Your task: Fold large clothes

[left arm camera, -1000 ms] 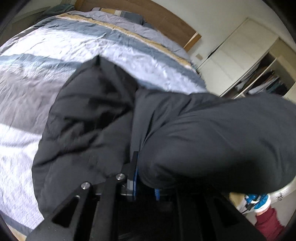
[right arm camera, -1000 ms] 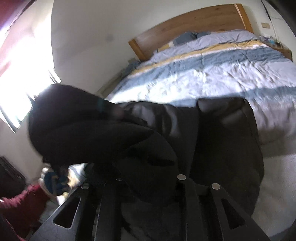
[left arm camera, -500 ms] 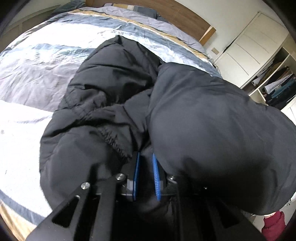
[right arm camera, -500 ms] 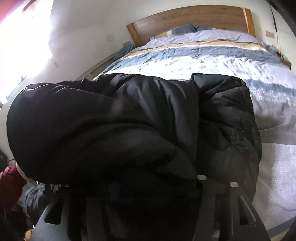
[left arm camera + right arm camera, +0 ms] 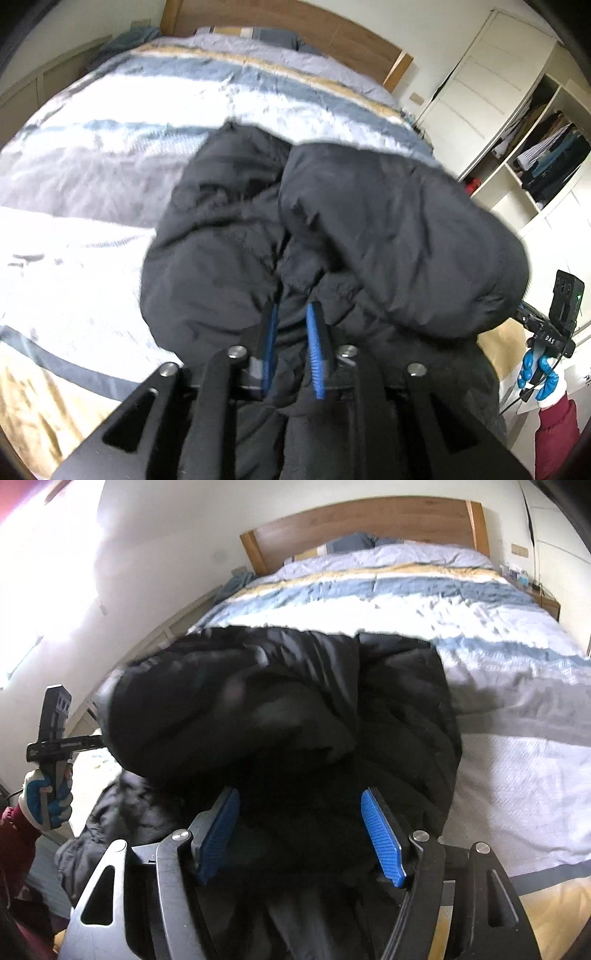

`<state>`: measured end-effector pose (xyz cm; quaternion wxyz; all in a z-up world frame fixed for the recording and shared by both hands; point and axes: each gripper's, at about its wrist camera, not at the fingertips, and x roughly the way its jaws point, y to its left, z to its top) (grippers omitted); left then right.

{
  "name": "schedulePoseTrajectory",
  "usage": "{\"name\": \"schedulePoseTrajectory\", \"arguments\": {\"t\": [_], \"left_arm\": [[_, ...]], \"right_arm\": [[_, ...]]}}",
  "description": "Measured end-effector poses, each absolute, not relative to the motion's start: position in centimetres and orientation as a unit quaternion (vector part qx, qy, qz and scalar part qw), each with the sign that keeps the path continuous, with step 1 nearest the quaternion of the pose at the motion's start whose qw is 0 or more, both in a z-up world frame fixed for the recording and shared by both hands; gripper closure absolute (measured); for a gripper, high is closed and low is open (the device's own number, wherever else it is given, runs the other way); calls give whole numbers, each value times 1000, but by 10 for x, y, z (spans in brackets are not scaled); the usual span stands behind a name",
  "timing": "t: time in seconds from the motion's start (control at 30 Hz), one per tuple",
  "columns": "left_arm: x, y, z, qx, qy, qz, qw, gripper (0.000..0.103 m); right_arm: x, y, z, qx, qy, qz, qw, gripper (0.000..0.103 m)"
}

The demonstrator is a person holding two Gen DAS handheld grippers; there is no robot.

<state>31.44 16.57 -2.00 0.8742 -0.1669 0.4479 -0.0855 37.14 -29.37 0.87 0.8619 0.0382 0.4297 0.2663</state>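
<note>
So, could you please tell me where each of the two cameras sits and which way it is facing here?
Left wrist: on the left gripper, looking down its opening fingers at the black jacket on the bed; right hand shows at right.
Right wrist: on the right gripper, jaws opening wide over the jacket; left hand shows at left.
Shared: jacket, bed, wooden headboard.

Jacket (image 5: 332, 229) lies bunched on the bed (image 5: 110, 177).

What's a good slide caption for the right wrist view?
Right gripper opening over a black jacket folded on a striped bed.
</note>
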Motion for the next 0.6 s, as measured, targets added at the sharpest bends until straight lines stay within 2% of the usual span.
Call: {"name": "schedulePoseTrajectory", "arguments": {"t": [0.1, 0.33, 0.6], "left_arm": [[322, 169, 4, -178, 423, -89, 884, 69], [379, 143, 37, -171, 399, -113, 894, 67], [436, 98, 14, -163, 412, -137, 886, 67]], "right_arm": [[379, -285, 36, 39, 406, 275, 871, 35], [422, -228, 73, 31, 366, 316, 875, 34], [452, -185, 53, 7, 385, 340, 858, 34]]}}
